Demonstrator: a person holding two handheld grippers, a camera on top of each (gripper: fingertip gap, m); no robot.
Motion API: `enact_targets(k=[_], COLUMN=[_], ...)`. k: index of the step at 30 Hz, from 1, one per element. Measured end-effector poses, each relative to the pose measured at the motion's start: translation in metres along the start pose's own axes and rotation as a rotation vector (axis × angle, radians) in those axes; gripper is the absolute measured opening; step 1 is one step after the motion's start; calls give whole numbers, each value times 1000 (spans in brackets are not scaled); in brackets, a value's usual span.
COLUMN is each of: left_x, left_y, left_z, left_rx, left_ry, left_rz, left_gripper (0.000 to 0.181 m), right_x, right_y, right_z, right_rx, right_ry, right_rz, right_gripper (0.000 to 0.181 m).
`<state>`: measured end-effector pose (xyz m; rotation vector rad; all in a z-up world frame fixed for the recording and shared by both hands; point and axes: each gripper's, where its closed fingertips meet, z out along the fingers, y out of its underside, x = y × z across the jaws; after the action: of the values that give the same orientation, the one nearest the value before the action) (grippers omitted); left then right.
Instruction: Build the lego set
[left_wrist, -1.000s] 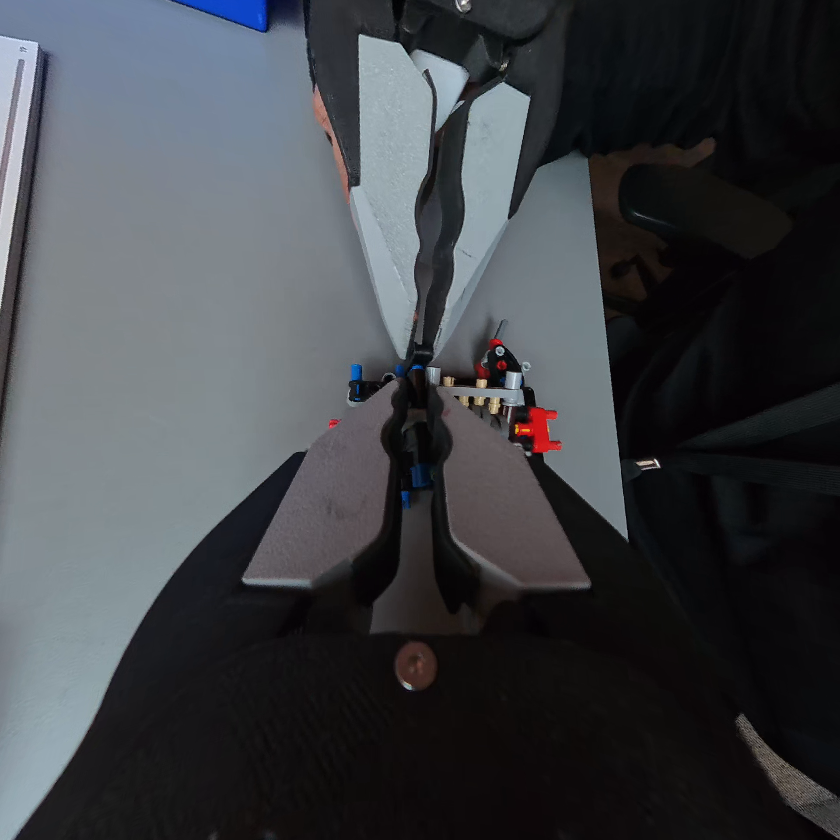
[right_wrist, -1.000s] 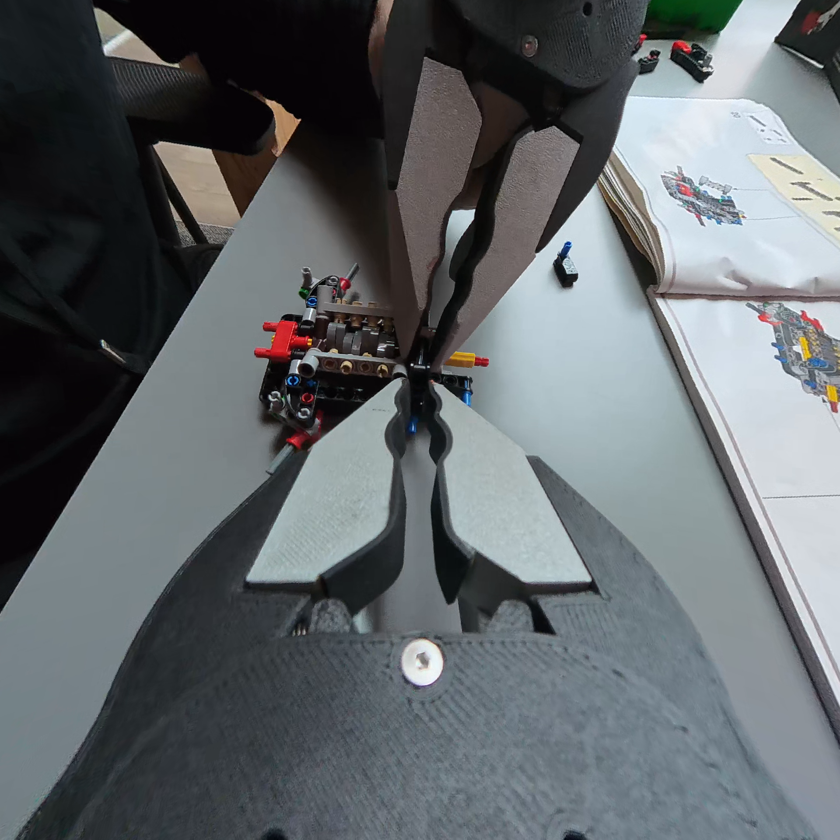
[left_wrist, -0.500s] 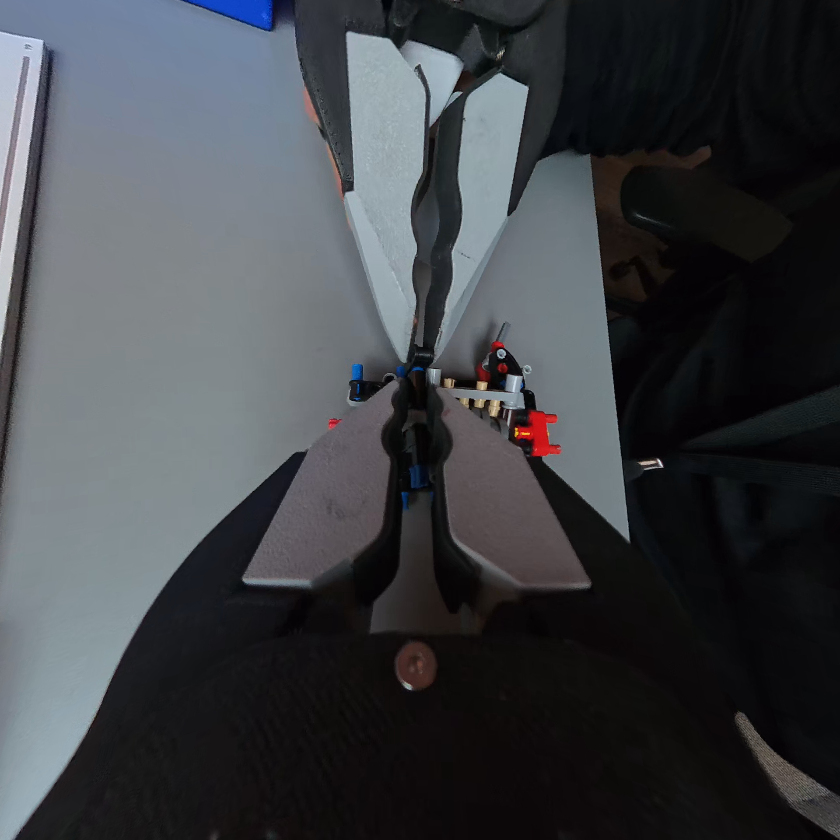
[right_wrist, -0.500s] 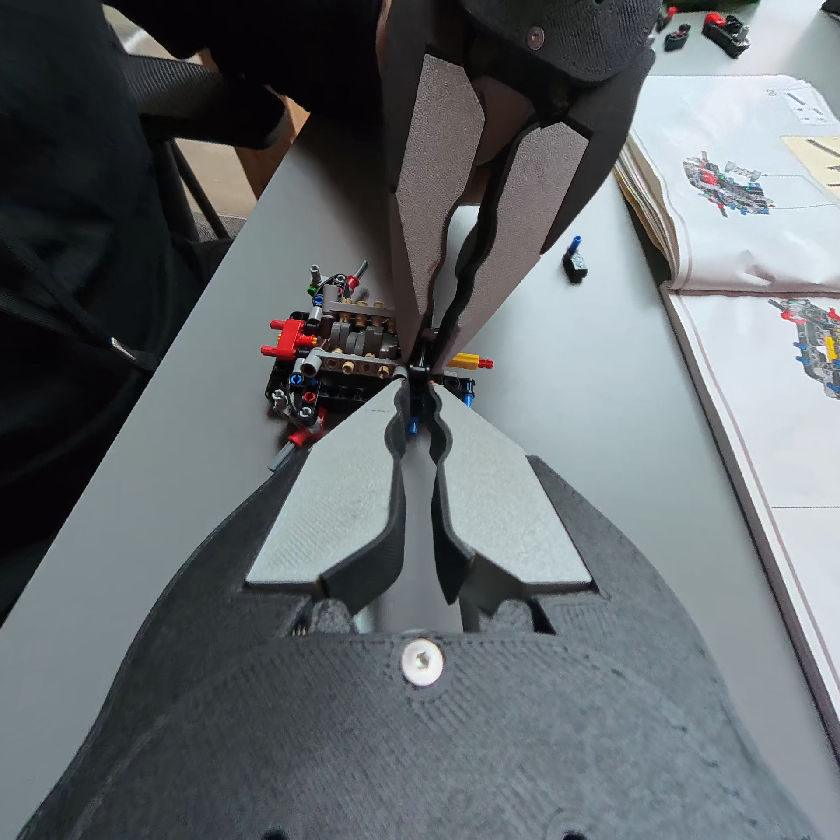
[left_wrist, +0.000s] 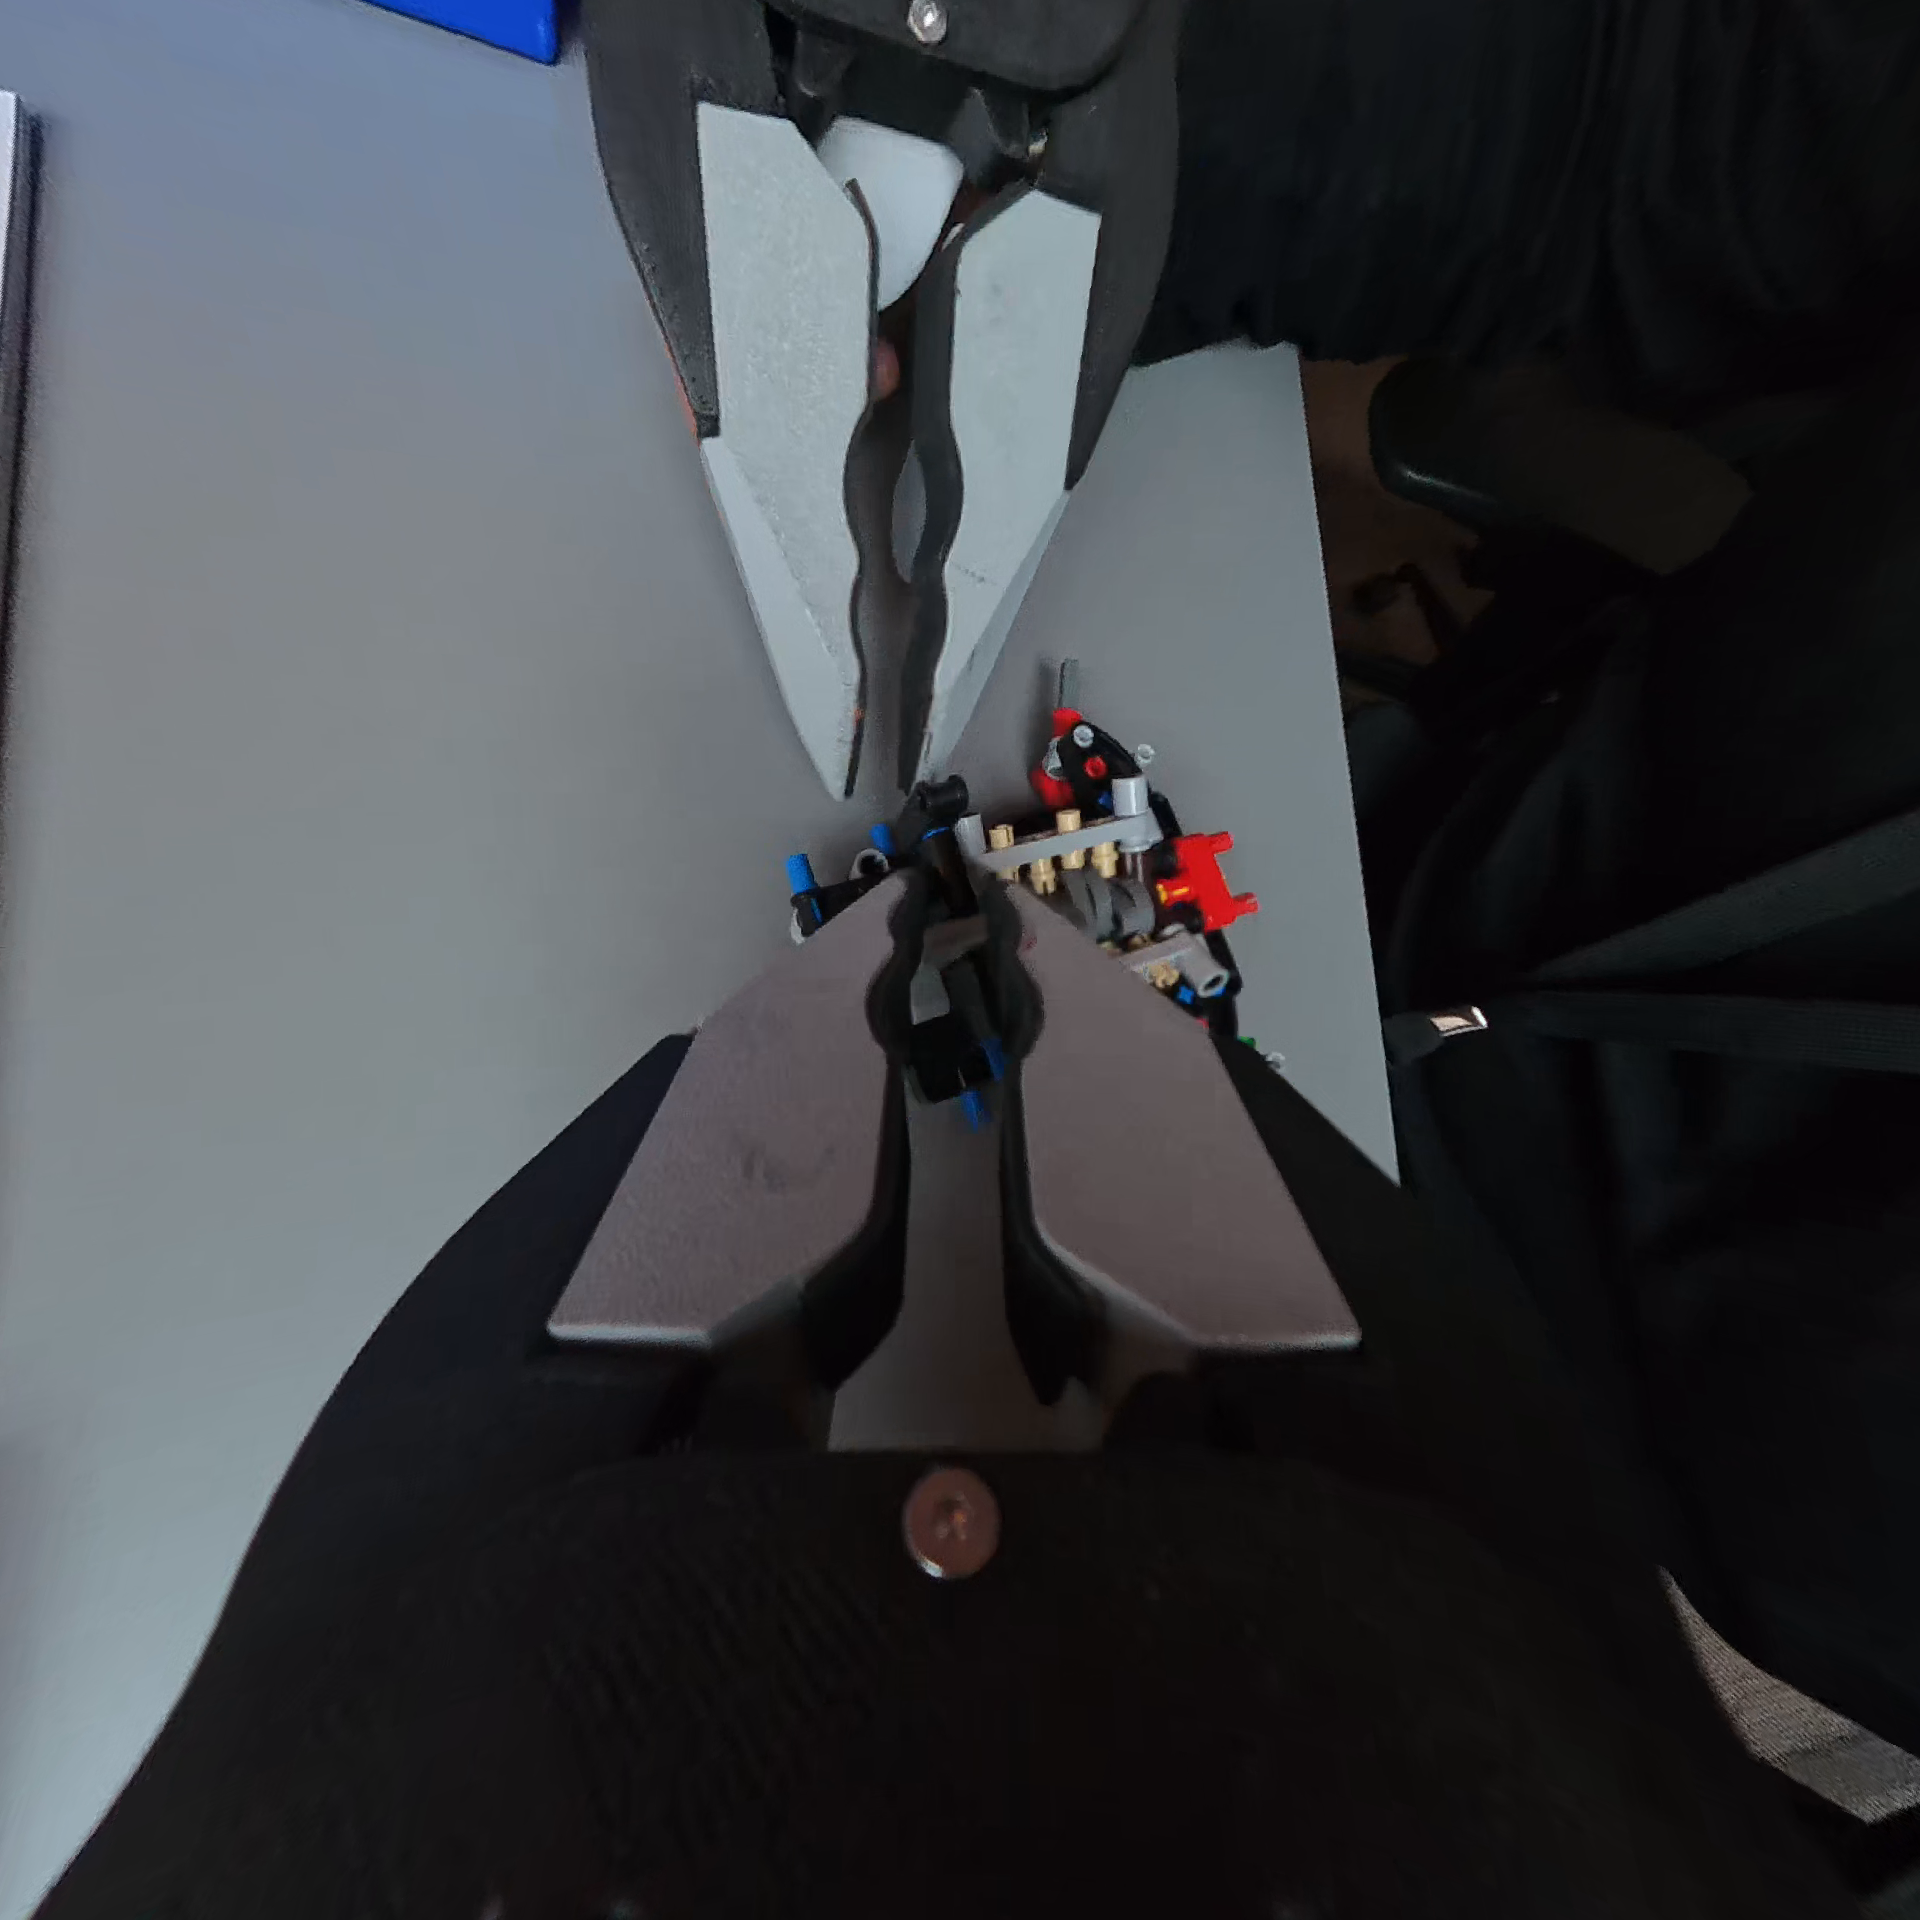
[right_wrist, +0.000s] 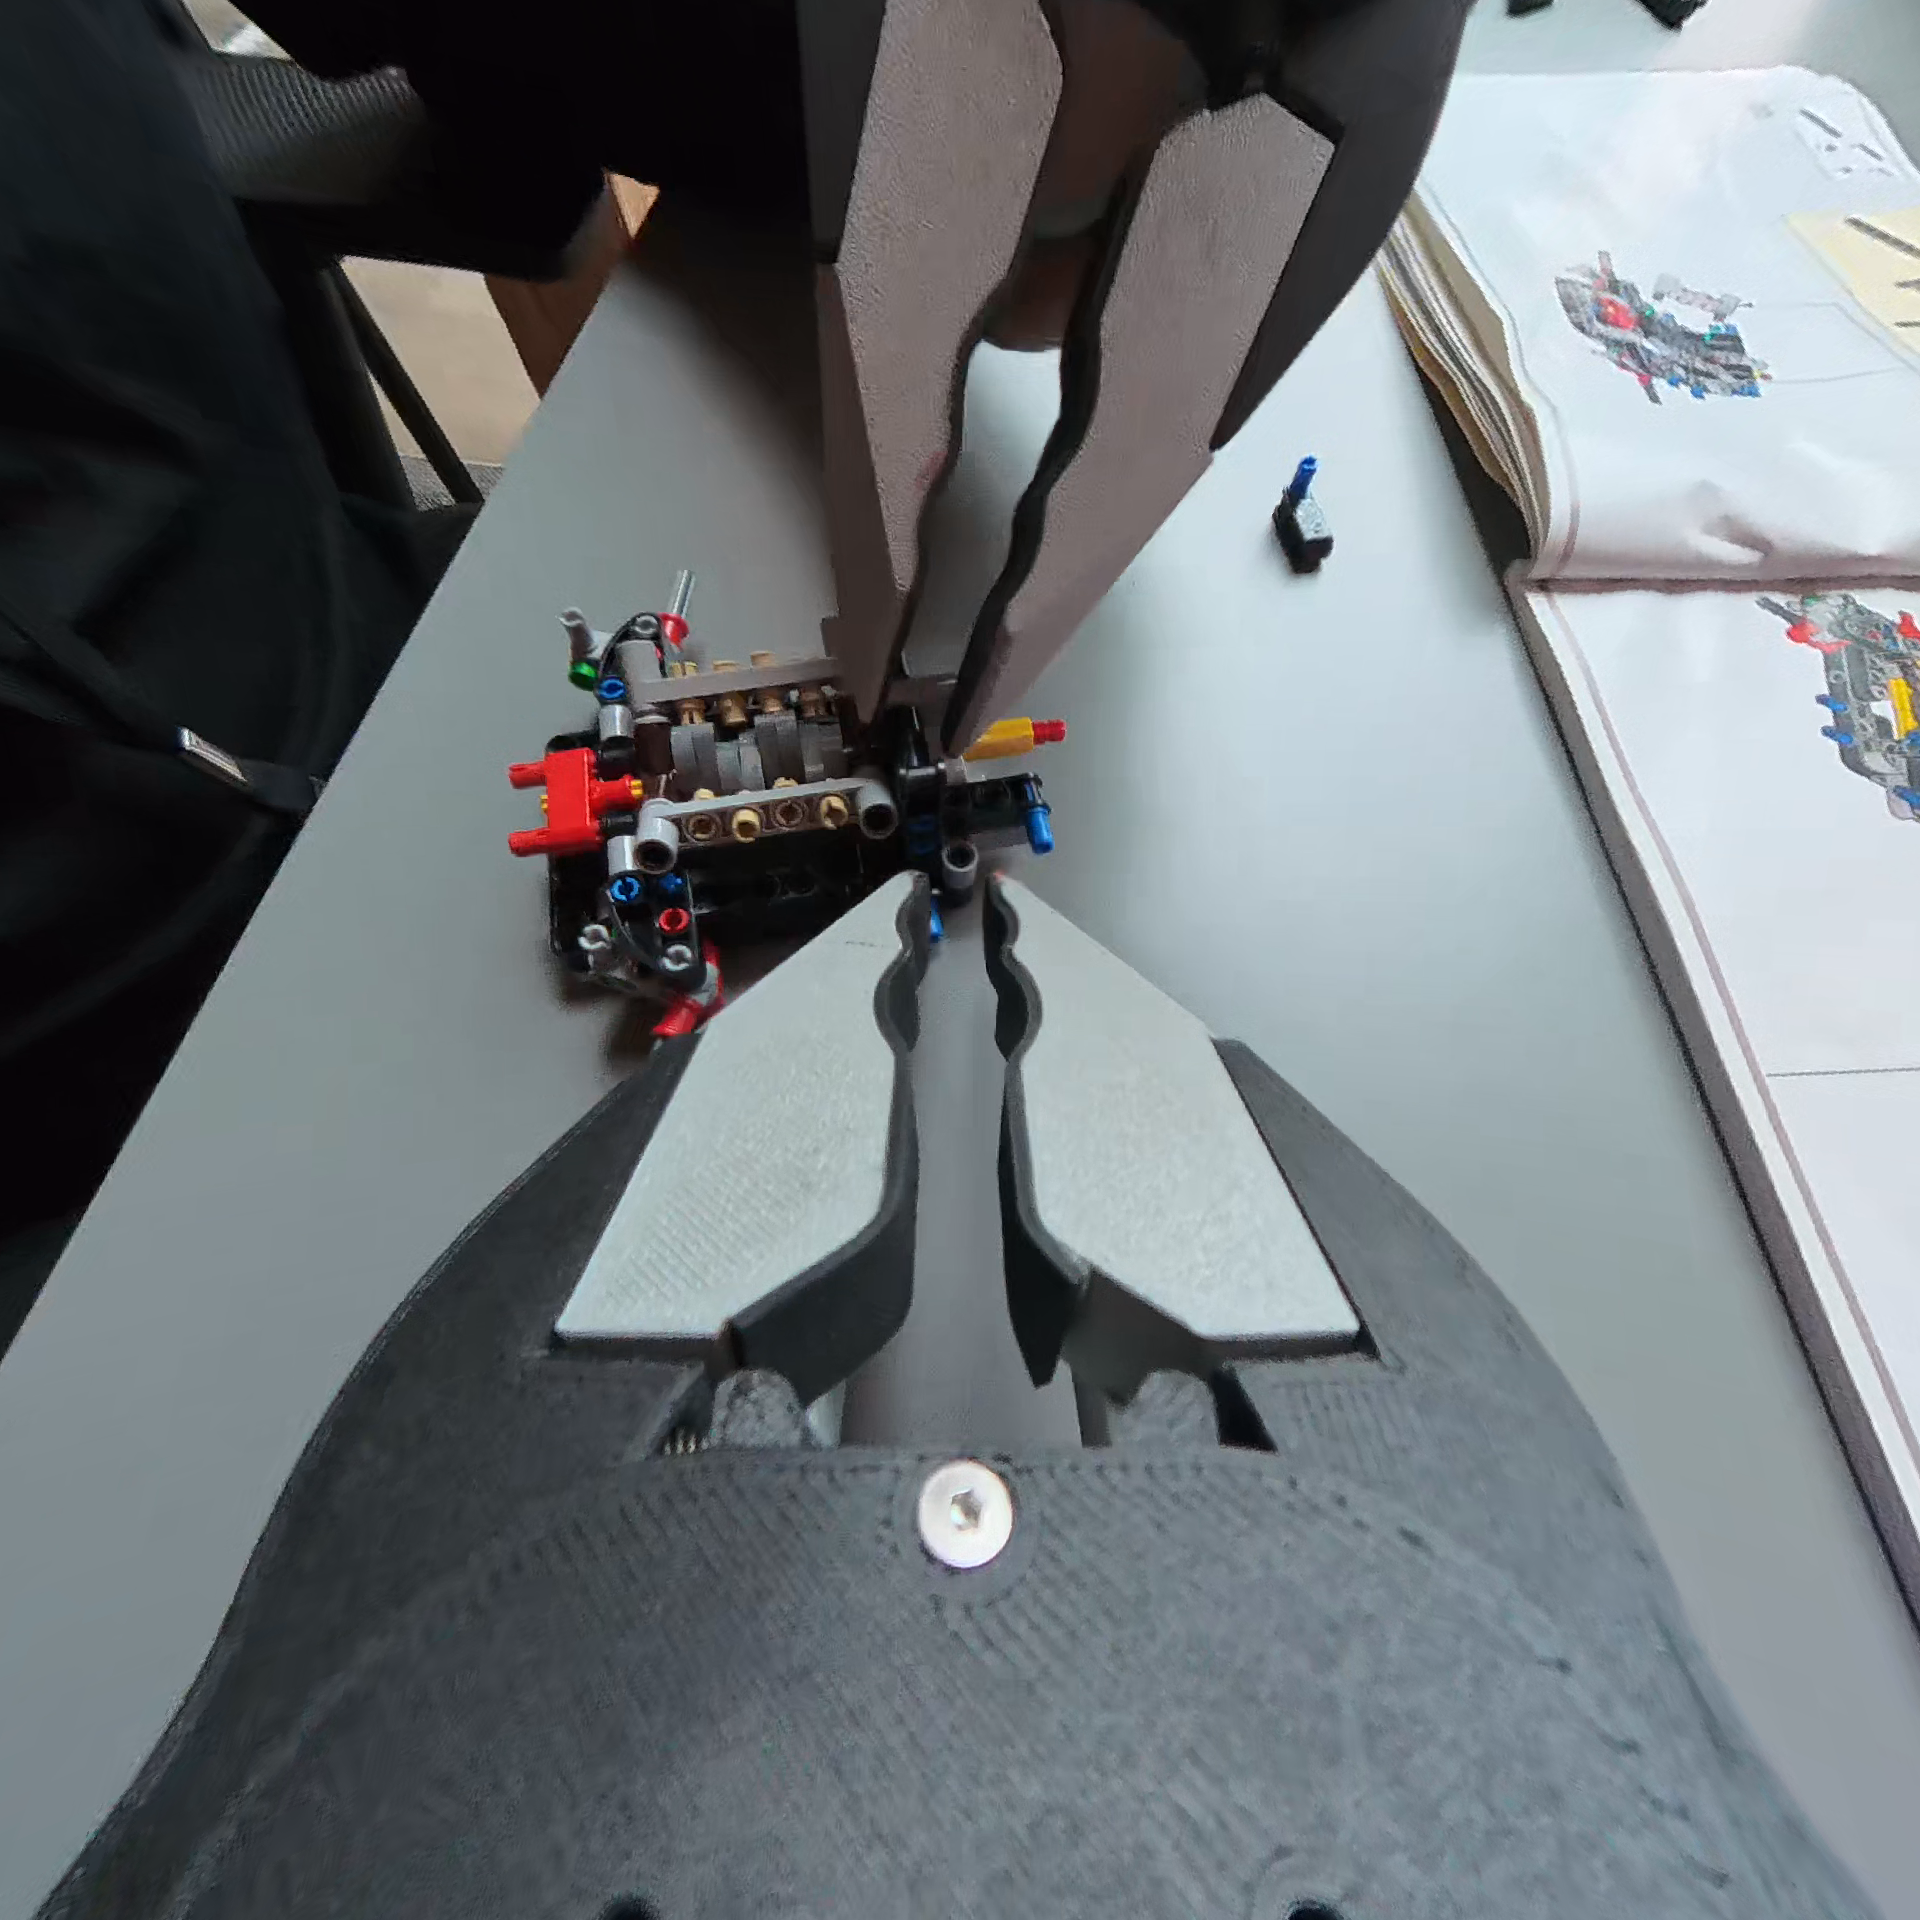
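Note:
The partly built lego assembly (right_wrist: 748, 800), black and grey with red, tan and blue pins, sits on the grey table near its edge. It also shows in the left wrist view (left_wrist: 1101, 883). My left gripper (left_wrist: 948, 904) is shut on the assembly's black end and reaches in from the top of the right wrist view (right_wrist: 920, 717). My right gripper (right_wrist: 951, 894) is slightly open, its tips just short of a small black connector (right_wrist: 956, 860) standing on that end. It hangs from the top of the left wrist view (left_wrist: 883, 779), apart from the connector (left_wrist: 940, 802).
An open instruction booklet (right_wrist: 1714, 416) lies to the right. A small black piece with a blue pin (right_wrist: 1301, 520) lies loose beside it. A blue box corner (left_wrist: 468, 10) is at the far edge. A person in dark clothes and a chair armrest (left_wrist: 1538, 488) are past the table edge. Both grippers' tips are close together, under 4 cm apart.
My right gripper has opened, let go of the black connector and drawn back a little. My left gripper keeps its hold on the assembly.

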<state>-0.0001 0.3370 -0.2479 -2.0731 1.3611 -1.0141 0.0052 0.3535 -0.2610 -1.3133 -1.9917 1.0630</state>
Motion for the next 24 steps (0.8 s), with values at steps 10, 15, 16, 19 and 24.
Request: enact_targets(k=[10, 15, 16, 19, 24], left_x=[1, -1, -2, -2, -3], left_y=[2, 1, 1, 0, -1], left_z=[1, 1, 2, 2, 2], left_rx=[-29, -24, -20, -18, 13], left_ry=[-13, -28, -38, -41, -27], left_rz=[0, 10, 16, 22, 5], left_gripper=[6, 6, 5, 5, 5], right_x=[-2, -4, -3, -4, -4], right_y=[-4, -4, -4, -3, -3], right_z=[4, 3, 3, 2, 2], right_rx=[3, 9, 10, 8, -10], right_ry=[4, -7, -8, -15, -17], right_rz=[-38, -52, -46, -41, -27], right_gripper=[0, 0, 0, 0, 0])
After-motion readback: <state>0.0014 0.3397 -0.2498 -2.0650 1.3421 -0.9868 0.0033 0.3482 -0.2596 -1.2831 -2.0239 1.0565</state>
